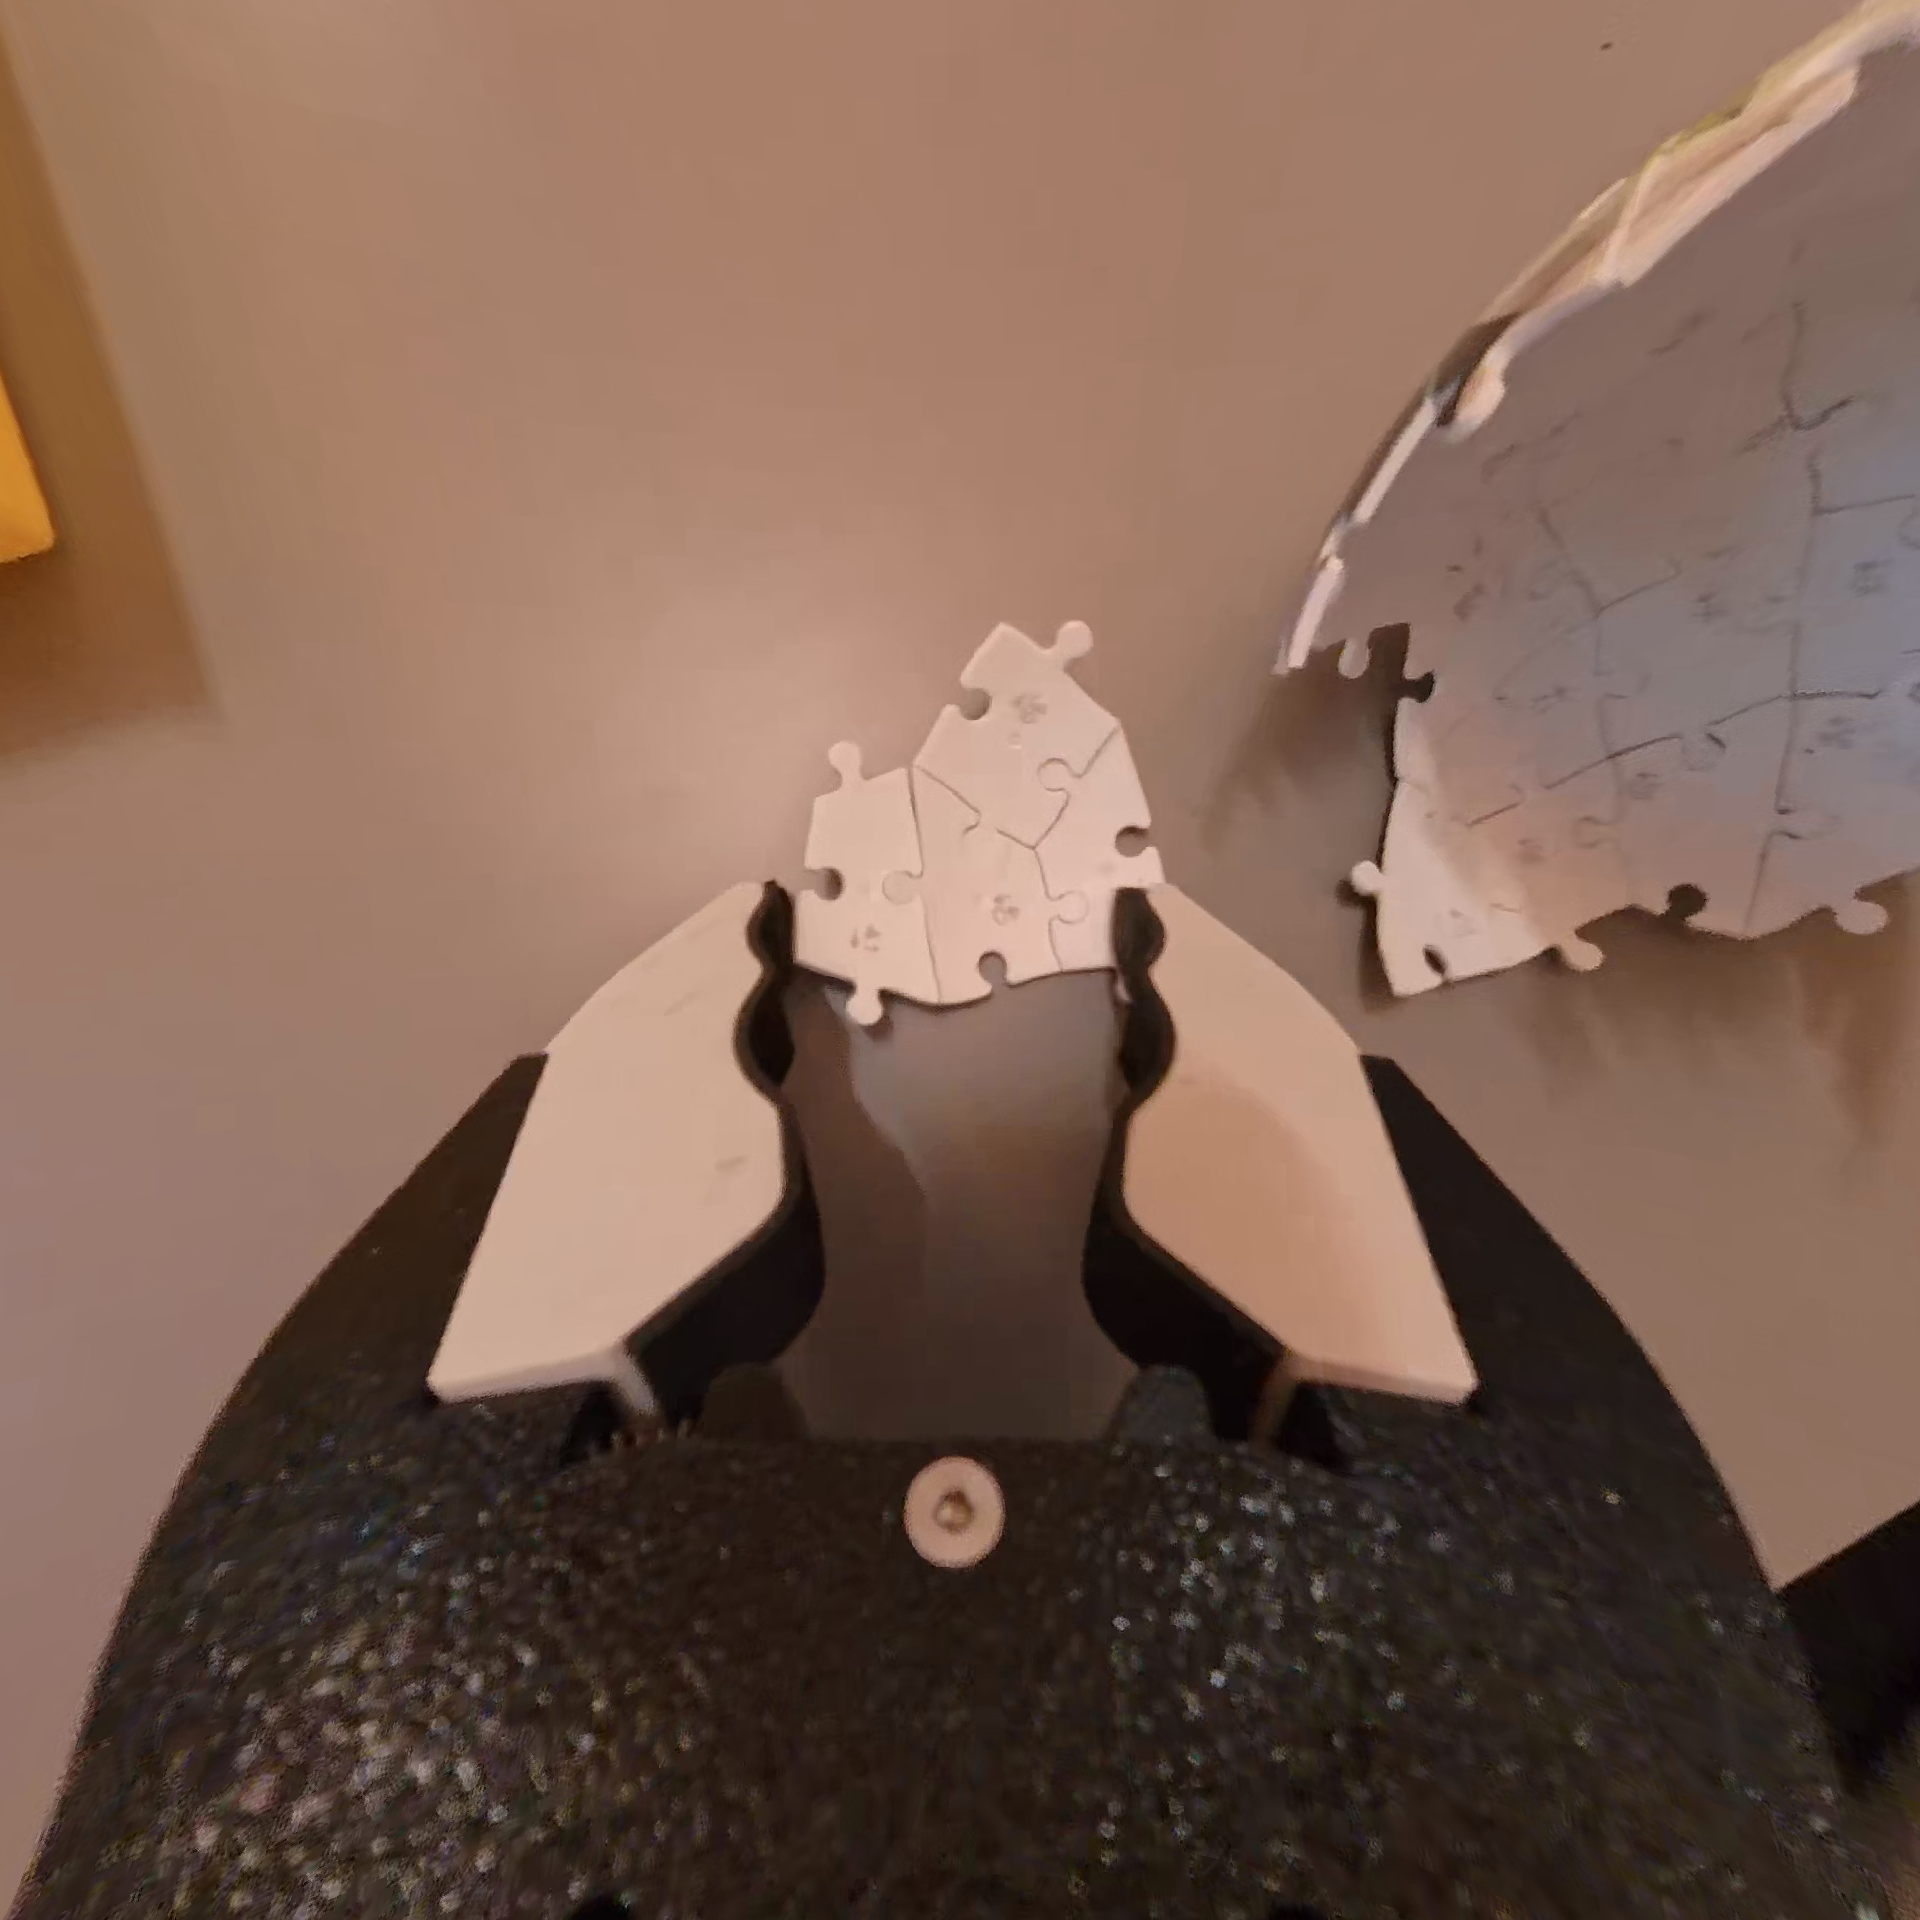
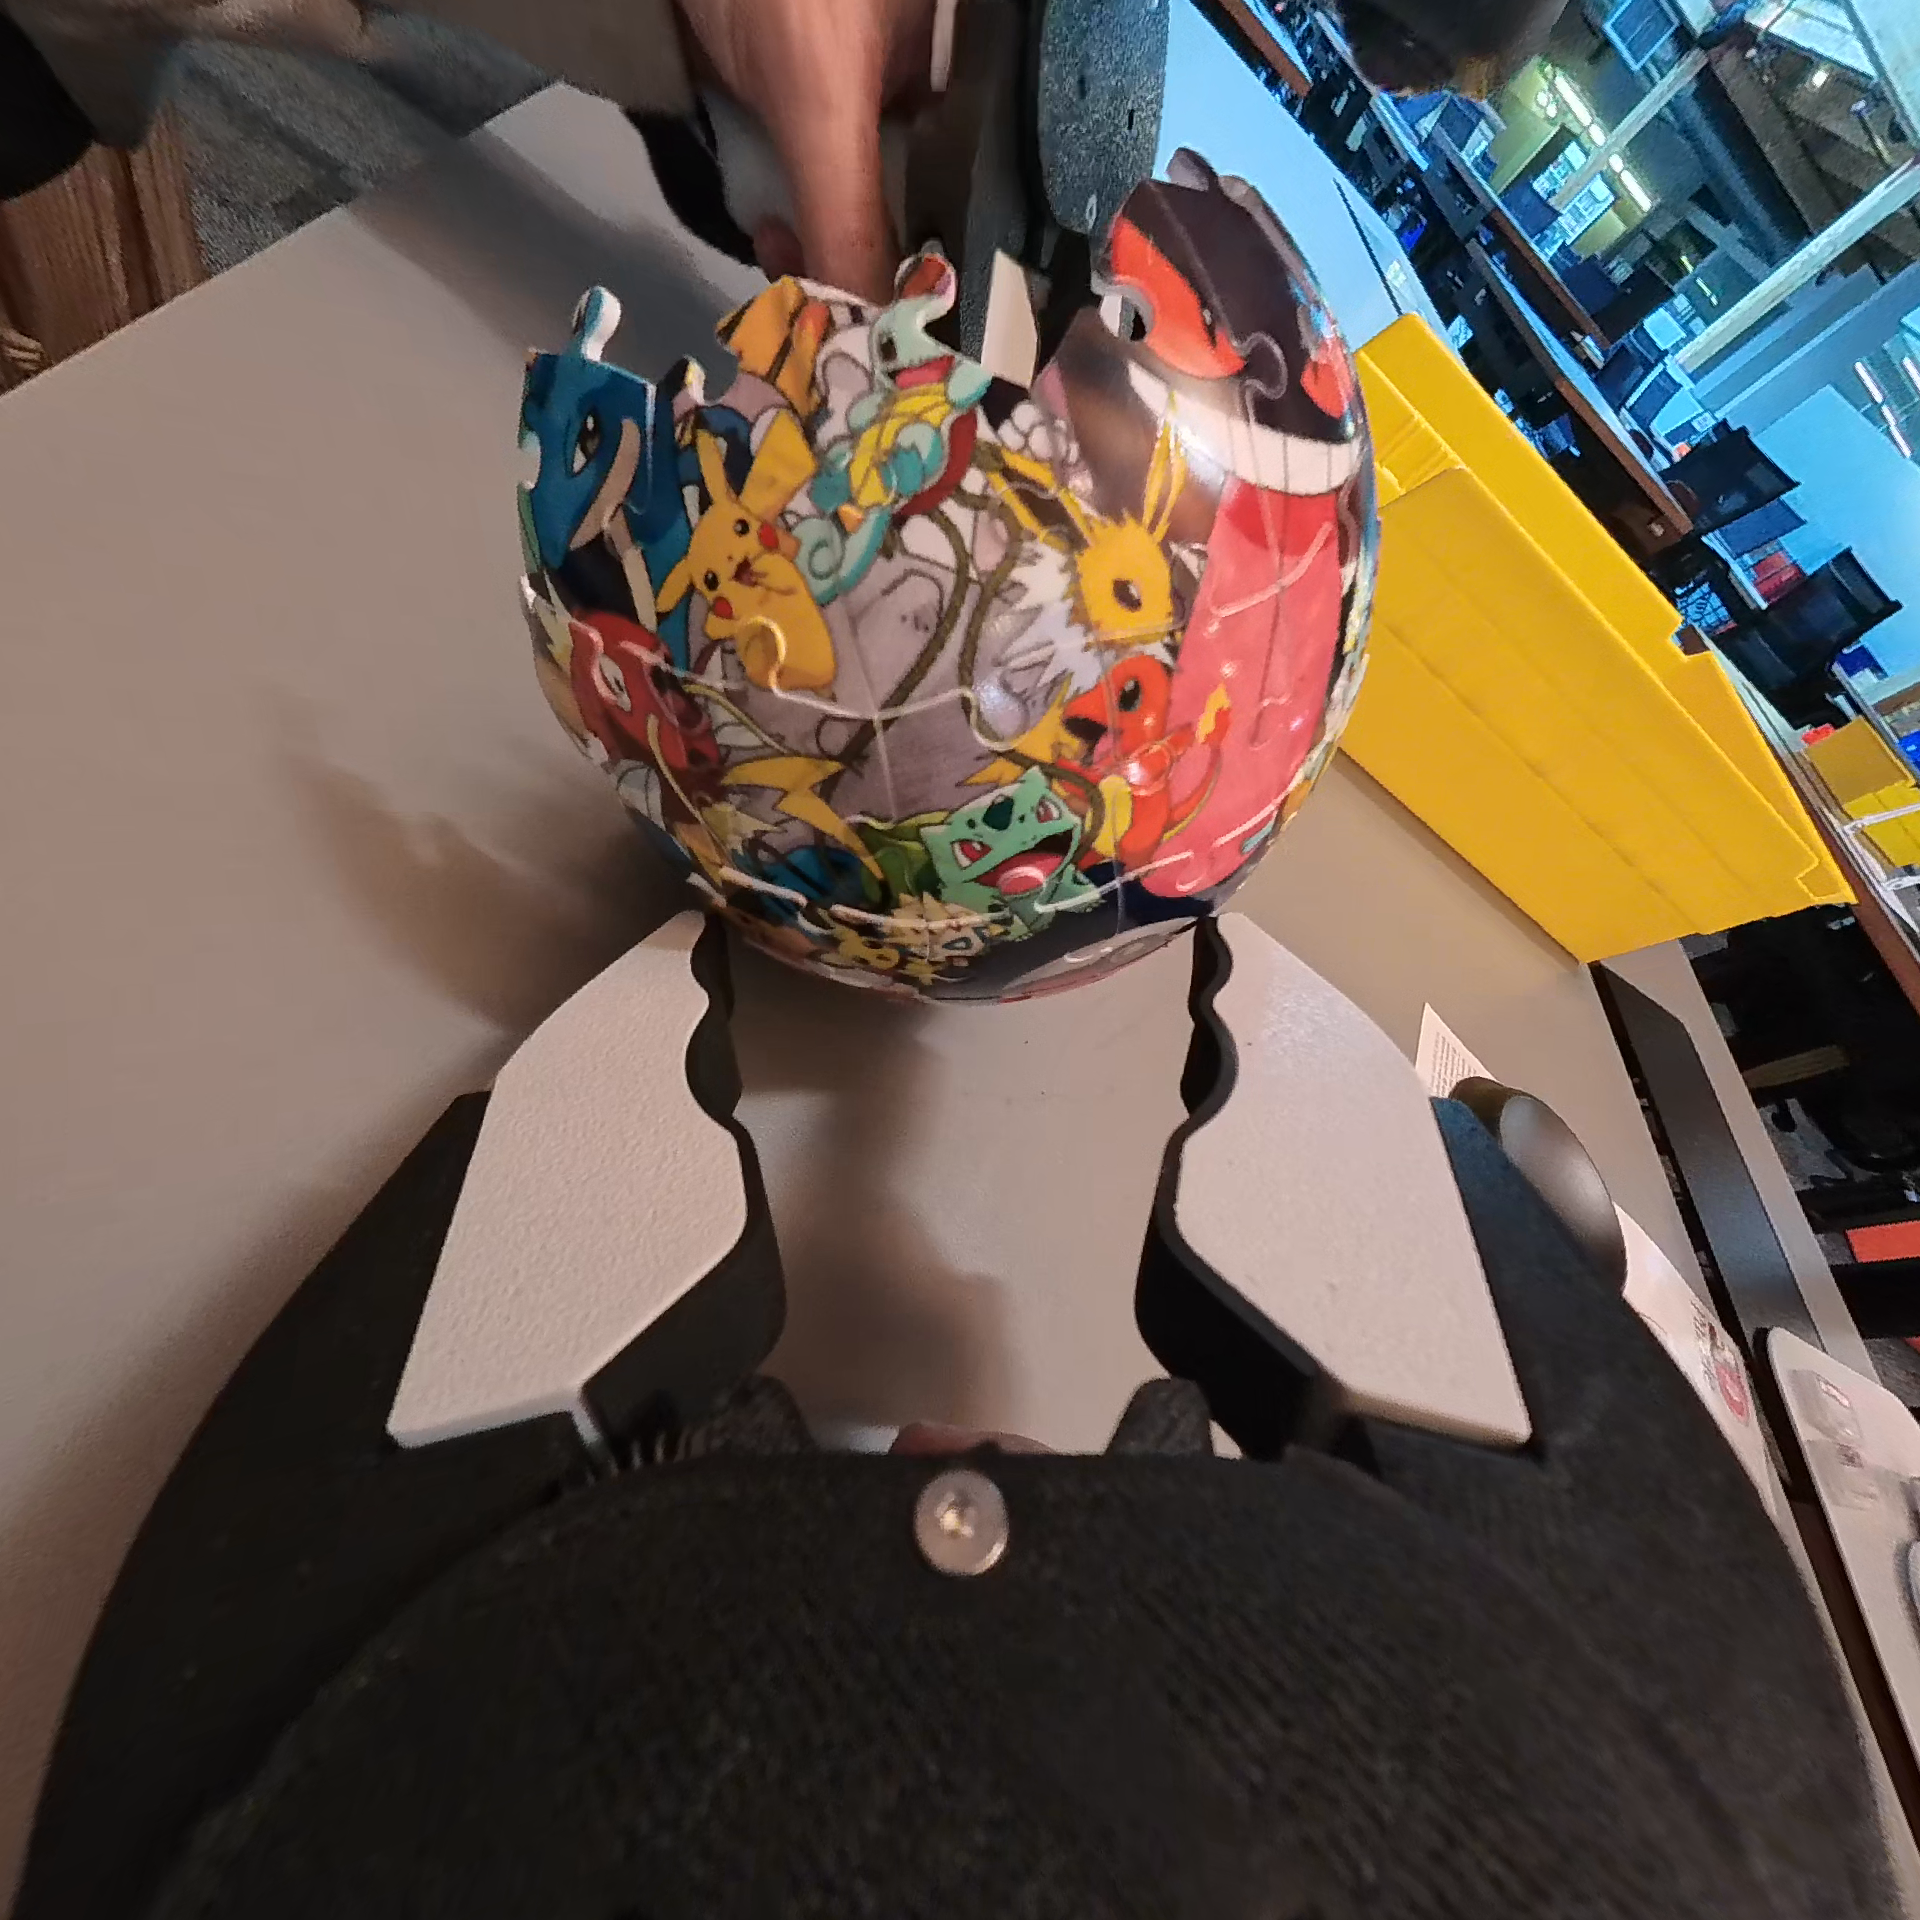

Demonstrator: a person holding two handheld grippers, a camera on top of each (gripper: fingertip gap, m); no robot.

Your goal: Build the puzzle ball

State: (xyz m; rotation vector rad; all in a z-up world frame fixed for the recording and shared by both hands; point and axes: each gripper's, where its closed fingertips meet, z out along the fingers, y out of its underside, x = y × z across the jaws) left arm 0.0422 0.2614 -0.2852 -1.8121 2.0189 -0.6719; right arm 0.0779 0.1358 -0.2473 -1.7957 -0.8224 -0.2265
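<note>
The partly built puzzle ball (image 2: 935, 644) is a colourful cartoon-printed shell, open at its jagged far rim. My right gripper (image 2: 956, 935) is shut on its near bottom, one fingertip on each side. In the left wrist view the ball's white inside (image 1: 1662, 675) shows at the right, above the grey table (image 1: 520, 416). My left gripper (image 1: 954, 914) is shut on a small cluster of joined puzzle pieces (image 1: 977, 831), white backs facing the camera, left of the ball's open rim. The left gripper (image 2: 1013, 312) and a hand (image 2: 831, 156) show behind the ball in the right wrist view.
Yellow bins (image 2: 1558, 675) stand on the table right of the ball. Papers (image 2: 1714, 1351) lie near the table's right edge. A yellow object (image 1: 21, 468) sits at the far left in the left wrist view. Shelving and desks lie beyond the table.
</note>
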